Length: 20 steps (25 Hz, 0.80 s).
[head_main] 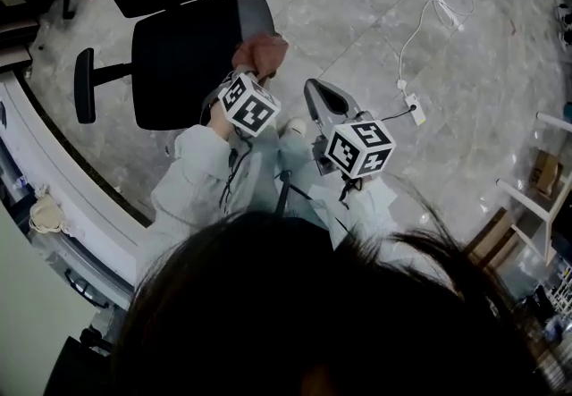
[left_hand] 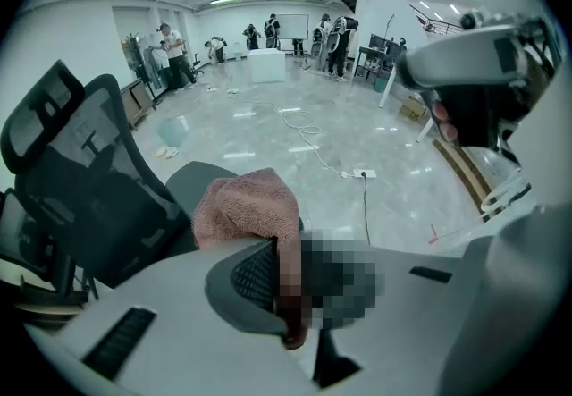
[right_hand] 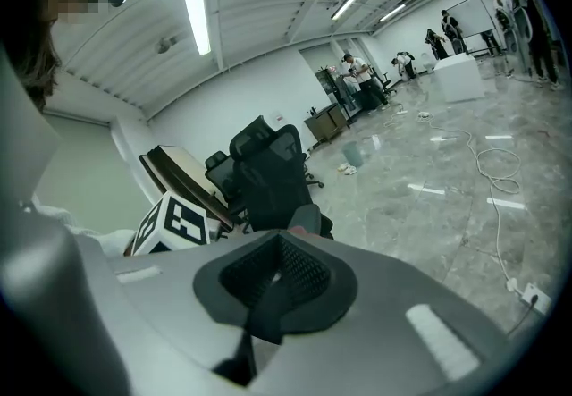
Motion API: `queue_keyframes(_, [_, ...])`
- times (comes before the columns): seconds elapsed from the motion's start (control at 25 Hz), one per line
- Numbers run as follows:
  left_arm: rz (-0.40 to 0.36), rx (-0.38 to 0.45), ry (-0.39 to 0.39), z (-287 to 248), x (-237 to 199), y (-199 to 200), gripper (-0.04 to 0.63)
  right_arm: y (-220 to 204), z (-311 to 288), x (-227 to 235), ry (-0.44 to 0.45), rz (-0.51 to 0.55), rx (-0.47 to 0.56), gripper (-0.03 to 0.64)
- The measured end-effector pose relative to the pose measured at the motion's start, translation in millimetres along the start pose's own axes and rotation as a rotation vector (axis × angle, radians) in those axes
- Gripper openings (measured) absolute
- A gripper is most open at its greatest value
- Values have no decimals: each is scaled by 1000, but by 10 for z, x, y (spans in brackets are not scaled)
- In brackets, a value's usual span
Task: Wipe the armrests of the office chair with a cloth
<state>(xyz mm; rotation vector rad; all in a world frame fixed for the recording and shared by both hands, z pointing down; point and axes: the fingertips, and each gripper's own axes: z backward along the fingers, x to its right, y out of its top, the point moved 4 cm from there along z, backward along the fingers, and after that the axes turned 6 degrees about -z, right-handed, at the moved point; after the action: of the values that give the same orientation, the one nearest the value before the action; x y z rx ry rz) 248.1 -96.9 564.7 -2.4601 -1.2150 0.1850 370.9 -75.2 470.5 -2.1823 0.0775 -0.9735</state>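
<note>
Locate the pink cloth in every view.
Head view: pink cloth upper centre, on the right edge of the black office chair.
Left gripper view: centre, clamped in the left gripper.
Right gripper view: not clearly in it.
Shared landmark: that chair, in all three.

- The floor [head_main: 357, 19] is made of grey, glossy stone tiles with pale veins; in the left gripper view the ceiling lamps reflect in it.
- The black office chair [head_main: 183, 72] stands on it, just beside a curved white desk [head_main: 54, 162].
- A white cable [head_main: 427, 14] lies in loose loops on the tiles and runs to a white power strip [head_main: 414, 108], apart from the chair.
- A white rack [head_main: 536, 206] stands at the right edge, with a cardboard box [head_main: 542, 172] near it.
- Far across the hall a white block [left_hand: 266, 66] stands on the floor, and several people stand around it.
</note>
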Motion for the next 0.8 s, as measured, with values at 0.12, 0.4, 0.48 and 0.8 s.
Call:
queue_keyframes(0.12, [-38,-18,-26,-6,187,-69,37,-1,-6,-3,-6,5,-4,2])
queue_keyframes(0.4, [6,92,48,128,219,-210,37,-93,103,-95,-5,7,4,2])
queue_keyframes(0.48, [68,130,66,155,54,-151,37,-105,113,-25,-17,0,-4,2])
queue_keyframes(0.8, [257,159,234,89,-1092,80,37,-56,-89,180,-34,-29,-34,2])
